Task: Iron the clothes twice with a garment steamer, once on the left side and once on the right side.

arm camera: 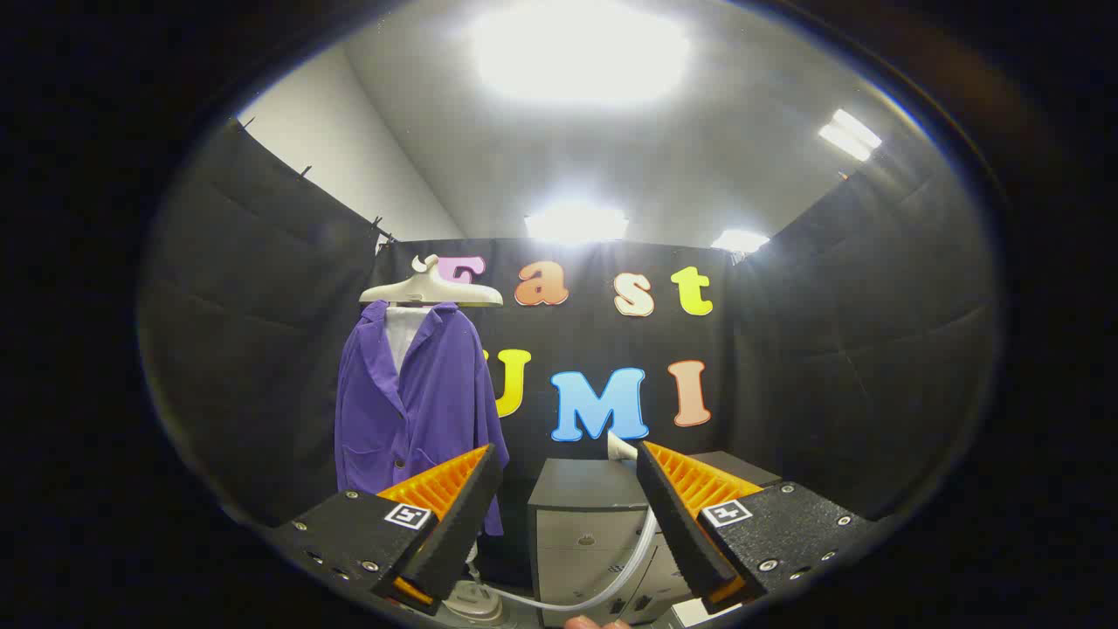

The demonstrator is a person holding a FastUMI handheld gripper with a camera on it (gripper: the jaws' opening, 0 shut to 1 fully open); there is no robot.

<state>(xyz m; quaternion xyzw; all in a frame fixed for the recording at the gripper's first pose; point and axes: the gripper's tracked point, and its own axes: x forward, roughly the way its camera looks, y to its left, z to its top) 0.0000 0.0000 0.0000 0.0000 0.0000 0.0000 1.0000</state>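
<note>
Gripper view shows the gripper [568, 472] with fingers apart, holding nothing. The purple velvet jacket [410, 411] hangs on a cream hanger [430, 288] beyond the left finger. The white steamer head [620, 447] sits on a grey cabinet [576, 515] ahead. Likely step: reaching for the steamer; next calls for closing on its handle.

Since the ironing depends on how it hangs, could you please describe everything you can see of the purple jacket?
The purple jacket hangs upright on a pale hanger before the booth's black cloth wall, front facing the camera. It looks like soft, velvety fabric, with a notched collar, dark buttons and patch pockets. It hangs open at the top over a white garment. It is beyond the tongs, which are open and touch nothing; one finger hides part of its lower hem. A grey cabinet stands beside it.
</note>
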